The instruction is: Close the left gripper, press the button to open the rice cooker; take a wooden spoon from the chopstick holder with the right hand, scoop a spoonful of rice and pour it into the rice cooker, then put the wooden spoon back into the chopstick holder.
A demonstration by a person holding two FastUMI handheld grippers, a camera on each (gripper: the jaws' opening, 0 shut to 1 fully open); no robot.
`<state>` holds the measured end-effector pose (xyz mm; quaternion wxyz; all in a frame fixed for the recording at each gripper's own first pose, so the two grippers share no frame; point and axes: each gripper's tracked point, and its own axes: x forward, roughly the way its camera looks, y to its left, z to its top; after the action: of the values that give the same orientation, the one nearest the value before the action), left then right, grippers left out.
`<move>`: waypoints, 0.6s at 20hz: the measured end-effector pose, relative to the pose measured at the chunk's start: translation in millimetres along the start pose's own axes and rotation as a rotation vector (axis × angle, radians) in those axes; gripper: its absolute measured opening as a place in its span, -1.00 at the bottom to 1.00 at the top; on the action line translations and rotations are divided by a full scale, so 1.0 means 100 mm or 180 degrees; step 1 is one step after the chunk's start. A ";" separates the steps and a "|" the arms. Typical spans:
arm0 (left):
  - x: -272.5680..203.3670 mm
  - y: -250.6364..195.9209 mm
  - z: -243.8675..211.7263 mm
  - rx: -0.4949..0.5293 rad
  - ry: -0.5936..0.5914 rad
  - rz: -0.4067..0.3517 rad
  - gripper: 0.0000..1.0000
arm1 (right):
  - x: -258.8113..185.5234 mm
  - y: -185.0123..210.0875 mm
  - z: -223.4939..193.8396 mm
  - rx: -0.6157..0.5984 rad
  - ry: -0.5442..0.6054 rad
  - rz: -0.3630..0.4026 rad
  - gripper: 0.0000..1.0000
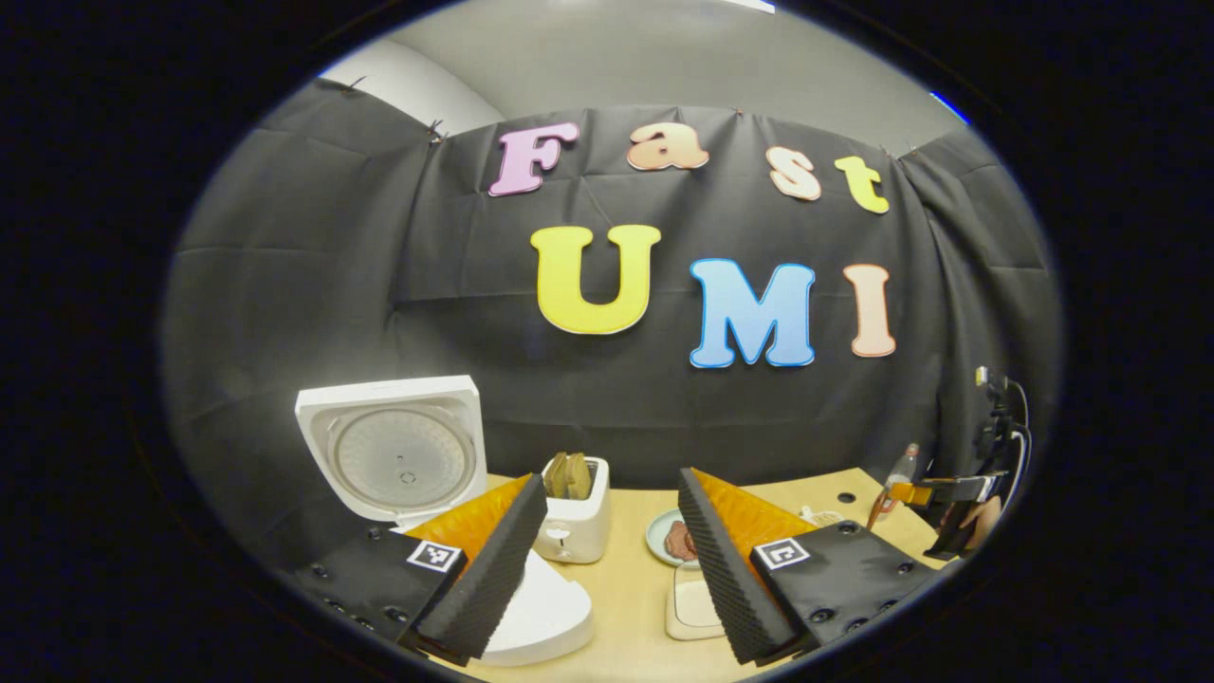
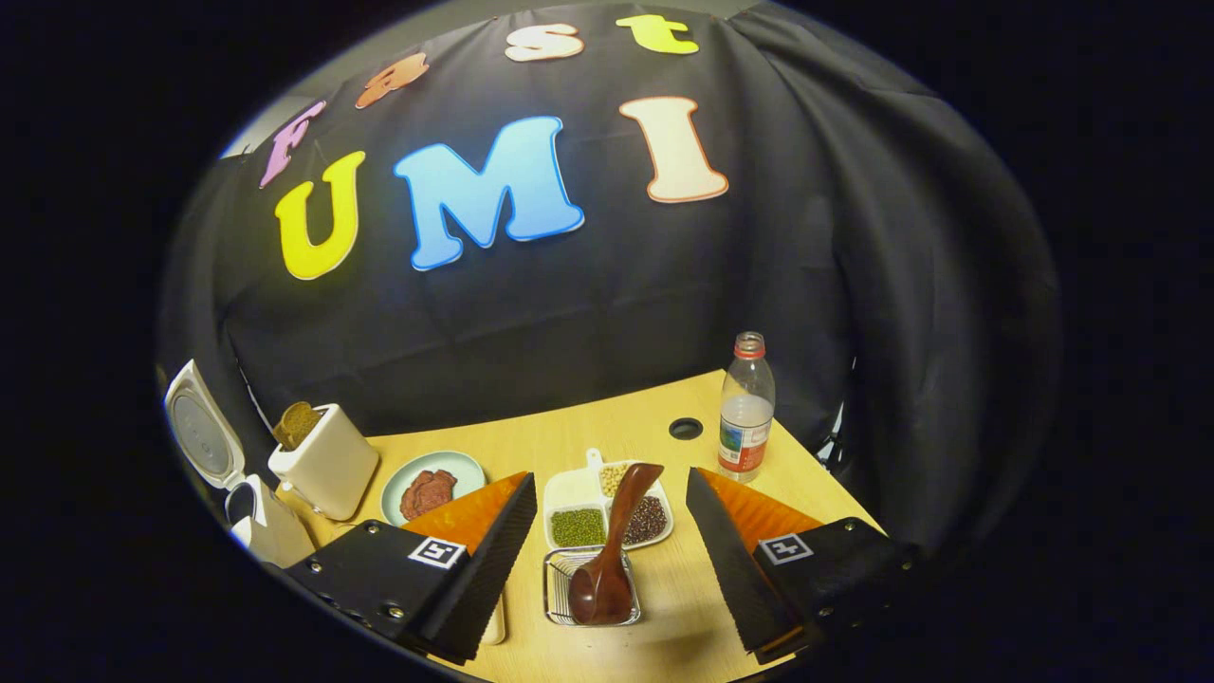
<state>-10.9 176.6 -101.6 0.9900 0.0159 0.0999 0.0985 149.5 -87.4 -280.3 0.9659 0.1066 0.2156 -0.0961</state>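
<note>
White cooker: the rice cooker [image 1: 531,607] sits at the table's left end, lid [image 1: 394,451] standing upright and open.
Left gripper [image 1: 612,569]: fingers spread wide, nothing between them, hovering just right of the cooker.
Right gripper [image 2: 607,560]: jaws wide apart, holding nothing, poised above the spoon.
Wooden spoon [image 2: 612,550]: bowl resting in the wire chopstick holder [image 2: 560,588], handle leaning back over the divided dish of grains [image 2: 574,493].
Nearby: toaster [image 2: 327,460] with bread, plate [image 2: 446,470], water bottle [image 2: 746,408].
</note>
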 end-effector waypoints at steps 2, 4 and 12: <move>-0.01 0.03 -0.03 -0.0012 0.0017 0.0034 0.94 | 0.18 -0.04 -0.13 0.0050 0.0122 -0.0002 0.93; 0.02 0.04 -0.04 -0.0022 0.0042 0.0069 0.94 | 0.37 -0.05 -0.25 0.0083 0.0272 -0.0007 0.93; 0.01 -0.08 -0.03 0.0180 0.0091 0.0060 0.92 | 0.87 -0.08 -0.44 0.0170 0.0530 0.0097 0.50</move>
<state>-9.1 168.8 -105.3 0.9866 0.0434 0.1166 0.1052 207.0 -96.2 -358.4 0.9427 0.1433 0.2909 -0.0779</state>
